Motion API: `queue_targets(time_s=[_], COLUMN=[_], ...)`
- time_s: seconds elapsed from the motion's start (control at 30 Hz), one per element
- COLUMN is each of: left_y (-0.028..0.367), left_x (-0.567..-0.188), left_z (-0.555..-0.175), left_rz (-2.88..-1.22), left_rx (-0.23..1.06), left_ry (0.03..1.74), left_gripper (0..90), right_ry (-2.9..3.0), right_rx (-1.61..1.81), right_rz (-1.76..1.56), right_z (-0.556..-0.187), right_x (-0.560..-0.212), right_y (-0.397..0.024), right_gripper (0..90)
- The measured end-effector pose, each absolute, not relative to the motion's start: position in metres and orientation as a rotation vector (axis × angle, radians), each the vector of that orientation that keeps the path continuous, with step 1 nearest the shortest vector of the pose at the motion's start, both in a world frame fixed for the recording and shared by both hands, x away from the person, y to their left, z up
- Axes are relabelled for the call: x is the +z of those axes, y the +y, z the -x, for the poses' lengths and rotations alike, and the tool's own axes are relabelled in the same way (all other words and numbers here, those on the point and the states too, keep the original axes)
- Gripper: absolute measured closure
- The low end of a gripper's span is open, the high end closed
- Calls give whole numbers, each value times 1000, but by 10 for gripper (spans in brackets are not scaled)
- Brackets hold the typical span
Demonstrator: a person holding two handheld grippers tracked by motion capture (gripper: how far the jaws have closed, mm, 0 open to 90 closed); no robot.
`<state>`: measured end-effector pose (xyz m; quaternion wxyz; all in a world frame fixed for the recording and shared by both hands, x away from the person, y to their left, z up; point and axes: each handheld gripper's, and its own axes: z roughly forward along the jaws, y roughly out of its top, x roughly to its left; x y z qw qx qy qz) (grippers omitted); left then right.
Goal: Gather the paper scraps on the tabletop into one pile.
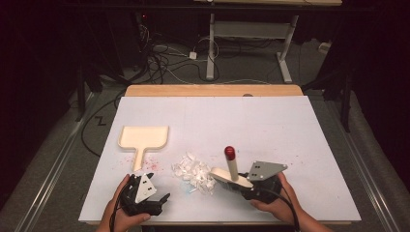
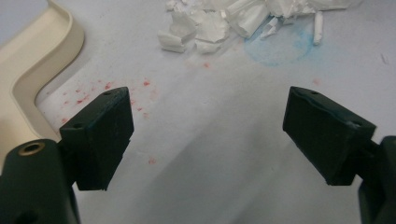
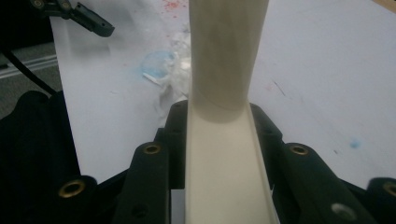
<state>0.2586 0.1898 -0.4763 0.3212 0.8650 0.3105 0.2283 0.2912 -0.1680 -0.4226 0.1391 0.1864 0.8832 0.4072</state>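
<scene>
A cream brush [image 1: 231,175] with an upright handle and a red tip lies right of a pile of white paper scraps [image 1: 194,173]. My right gripper [image 1: 240,184] is shut on its cream base, which fills the gap between the jaws of that gripper [image 3: 217,122] while the handle [image 3: 227,51] rises ahead. A cream dustpan [image 1: 143,137] lies at the left, its handle toward the front. My left gripper [image 1: 157,189] hovers open near the front left; its gap [image 2: 208,126] holds nothing, with the dustpan [image 2: 32,60] left and the scraps [image 2: 224,23] ahead.
Red specks [image 2: 112,91] and a blue smudge [image 2: 280,46] stain the white table sheet [image 1: 251,121]. The table's front edge lies just below both hands. Past the far edge, a floor with cables and a desk frame [image 1: 249,43].
</scene>
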Motion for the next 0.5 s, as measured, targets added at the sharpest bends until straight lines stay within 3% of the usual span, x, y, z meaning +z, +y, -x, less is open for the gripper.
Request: queue_targets(time_s=[0.27, 0.5], left_y=[193, 193], left_x=[-476, -477], left_z=[-258, -258], left_rz=[-2261, -2268], left_rx=[594, 590], left_ry=[823, 822], left_gripper=[155, 155], right_ry=[2519, 2476], right_rx=[1181, 1261], right_rz=[-520, -532], right_z=[-302, -305], right_x=[-432, -419], right_y=[-126, -135], right_gripper=[680, 680])
